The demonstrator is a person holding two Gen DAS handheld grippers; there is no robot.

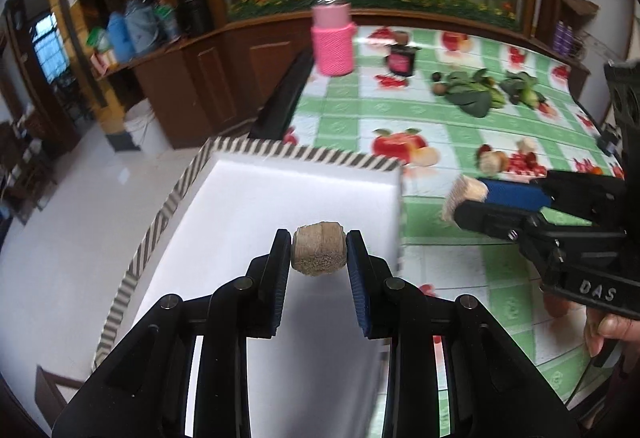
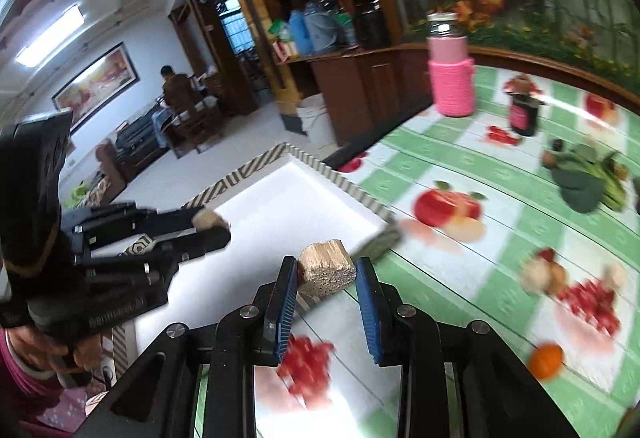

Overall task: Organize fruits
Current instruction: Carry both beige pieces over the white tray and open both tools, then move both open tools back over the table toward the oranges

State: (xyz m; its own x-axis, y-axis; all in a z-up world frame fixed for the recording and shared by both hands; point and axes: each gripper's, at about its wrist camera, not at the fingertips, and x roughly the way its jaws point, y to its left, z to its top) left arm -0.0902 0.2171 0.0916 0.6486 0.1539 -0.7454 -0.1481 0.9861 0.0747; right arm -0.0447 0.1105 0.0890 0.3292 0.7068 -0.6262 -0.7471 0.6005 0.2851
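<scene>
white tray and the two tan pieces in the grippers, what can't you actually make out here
- White tray, left wrist view: near end hidden behind the left gripper.
- Tan piece in that gripper: what fruit it is; its sides are covered by the pads.
- Right gripper, right wrist view: its tan piece hides whatever lies under it.
- Leafy pile at the table's far end: too small and blurred to name items.

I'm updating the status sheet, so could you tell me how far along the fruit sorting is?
Done: nothing shows in the white tray yet. In hand: the left gripper and the right gripper each clamp a brown fruit piece at the tray. Left: the leafy fruit pile at the back of the table is unsorted.
</scene>
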